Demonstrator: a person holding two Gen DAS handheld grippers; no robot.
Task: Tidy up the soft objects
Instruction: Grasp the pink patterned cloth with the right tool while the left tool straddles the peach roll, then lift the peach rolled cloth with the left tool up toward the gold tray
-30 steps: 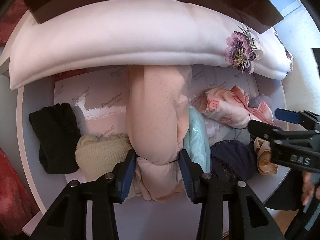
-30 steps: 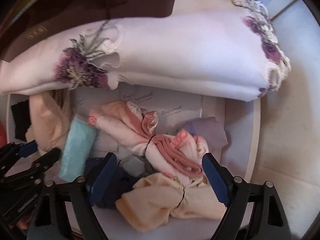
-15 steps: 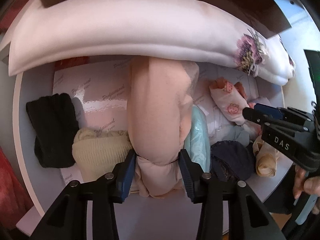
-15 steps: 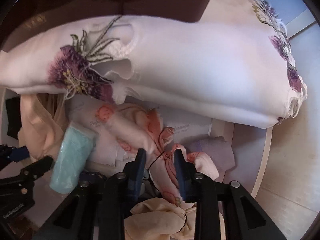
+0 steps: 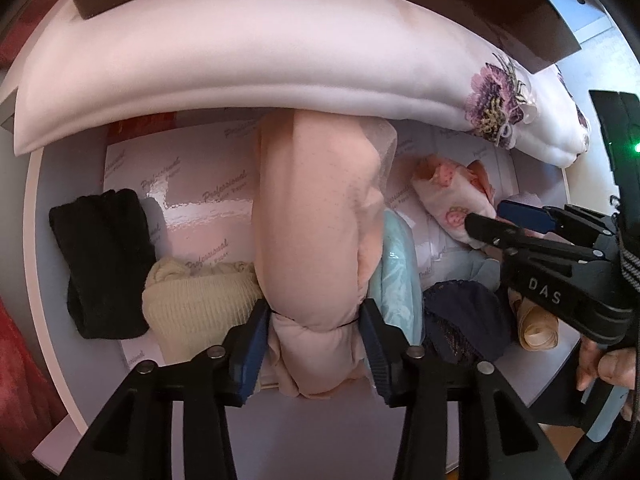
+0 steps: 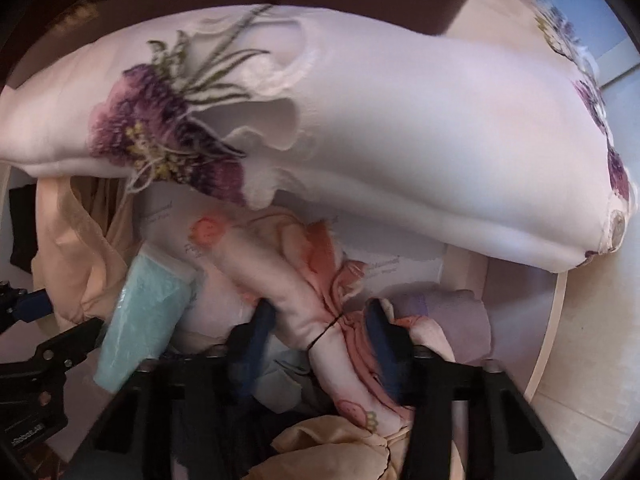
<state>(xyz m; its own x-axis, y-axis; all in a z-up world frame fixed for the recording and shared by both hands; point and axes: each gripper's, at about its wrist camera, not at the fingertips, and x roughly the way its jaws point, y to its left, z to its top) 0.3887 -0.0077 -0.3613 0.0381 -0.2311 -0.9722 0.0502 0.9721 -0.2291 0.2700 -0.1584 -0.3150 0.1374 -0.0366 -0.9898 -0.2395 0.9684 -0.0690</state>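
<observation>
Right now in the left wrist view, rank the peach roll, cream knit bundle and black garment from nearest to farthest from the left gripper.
1. Peach roll: clamped between the left gripper pads.
2. Cream knit bundle: just beside the gripper, on the picture's left.
3. Black garment: farther toward the picture's left, by the drawer wall.

Peach roll (image 5: 312, 240): long, bound by a thin dark band near its end, lying lengthwise between the left fingers (image 5: 256, 344), pads pressing both sides, far end tucked under the white embroidered pillow (image 5: 248, 80). Strawberry-print roll (image 6: 320, 320): pale pink with coral trim, tied with dark thread, tilted diagonally between the right fingers (image 6: 380, 336), squeezed at the tie. Teal pack (image 5: 396, 280) just right of the left fingers.
</observation>
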